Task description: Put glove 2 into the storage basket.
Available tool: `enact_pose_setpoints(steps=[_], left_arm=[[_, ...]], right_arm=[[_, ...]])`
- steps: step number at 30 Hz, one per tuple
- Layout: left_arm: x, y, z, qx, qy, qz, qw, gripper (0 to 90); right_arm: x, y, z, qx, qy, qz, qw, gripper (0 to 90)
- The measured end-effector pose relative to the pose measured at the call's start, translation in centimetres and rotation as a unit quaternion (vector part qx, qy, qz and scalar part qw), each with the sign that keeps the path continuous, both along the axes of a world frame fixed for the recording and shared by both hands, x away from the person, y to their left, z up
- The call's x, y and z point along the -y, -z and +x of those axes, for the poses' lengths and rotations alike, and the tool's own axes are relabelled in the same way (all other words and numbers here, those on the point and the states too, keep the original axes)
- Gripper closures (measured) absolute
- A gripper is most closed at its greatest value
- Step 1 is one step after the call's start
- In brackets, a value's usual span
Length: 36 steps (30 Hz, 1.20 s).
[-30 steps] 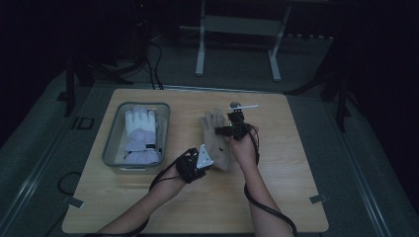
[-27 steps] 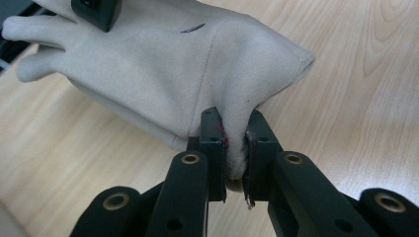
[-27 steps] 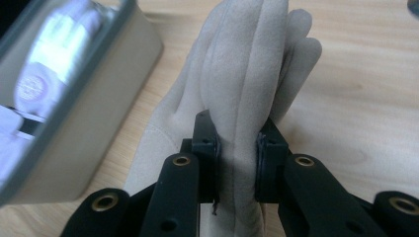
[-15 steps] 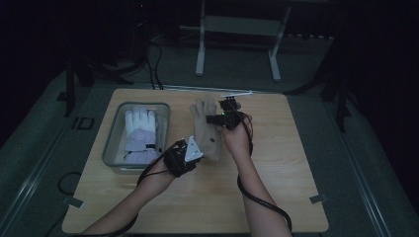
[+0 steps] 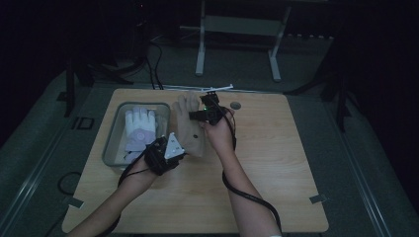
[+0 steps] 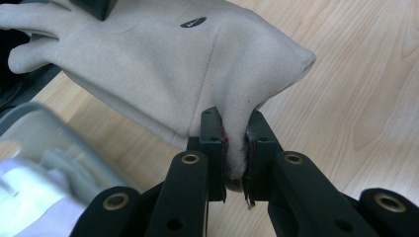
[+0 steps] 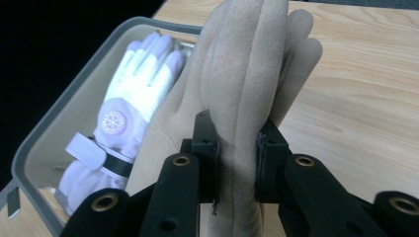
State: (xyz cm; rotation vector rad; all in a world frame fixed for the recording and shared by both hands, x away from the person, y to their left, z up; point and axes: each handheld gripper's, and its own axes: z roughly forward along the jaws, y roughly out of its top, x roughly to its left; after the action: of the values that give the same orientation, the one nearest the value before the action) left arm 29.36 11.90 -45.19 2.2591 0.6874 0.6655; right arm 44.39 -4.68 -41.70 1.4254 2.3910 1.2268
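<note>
Beige glove (image 5: 189, 129) lengthwise, fingers away

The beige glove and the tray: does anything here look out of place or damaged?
Nothing looks damaged. The beige glove is off the table, held between the left gripper, which pinches its cuff, and the right gripper, which grips its fingers. The white glove lies flat in the grey tray.

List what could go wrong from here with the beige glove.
The left gripper pinches only a small fold at the cuff of the beige glove, so it could slip free. The right gripper clamps bunched fingers, which may pull out. The glove hangs beside the grey bin and could snag its rim.
</note>
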Motion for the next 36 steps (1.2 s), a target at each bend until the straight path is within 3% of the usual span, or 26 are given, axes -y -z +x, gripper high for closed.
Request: enact_pose_setpoints(steps=[8, 9, 17, 26, 36], left_arm=[[-2.6, -0.2, -0.4, 0.001, -0.022, 0.002, 0.9998, 82.2], [-3.4, -0.3, -0.5, 0.001, -0.029, 0.006, 0.9996, 82.2], [-6.4, -0.2, -1.0, -0.004, -0.053, 0.008, 0.9985, 82.1], [-9.0, 0.3, -2.0, -0.01, -0.074, 0.009, 0.9972, 82.1], [-11.5, 0.9, -2.0, -0.026, -0.099, 0.004, 0.9947, 82.1]], right_arm=[[-2.9, -0.1, 0.3, -0.001, -0.02, -0.002, 0.9998, 75.8], [-4.3, -0.2, 0.4, 0.0, -0.029, -0.005, 0.9996, 75.8], [-7.9, -0.5, 0.4, 0.006, -0.054, -0.012, 0.9984, 75.7], [-11.3, 0.5, 0.4, -0.002, -0.082, -0.024, 0.9963, 75.6], [-14.9, 1.1, 0.9, -0.008, -0.103, -0.029, 0.9943, 75.6]])
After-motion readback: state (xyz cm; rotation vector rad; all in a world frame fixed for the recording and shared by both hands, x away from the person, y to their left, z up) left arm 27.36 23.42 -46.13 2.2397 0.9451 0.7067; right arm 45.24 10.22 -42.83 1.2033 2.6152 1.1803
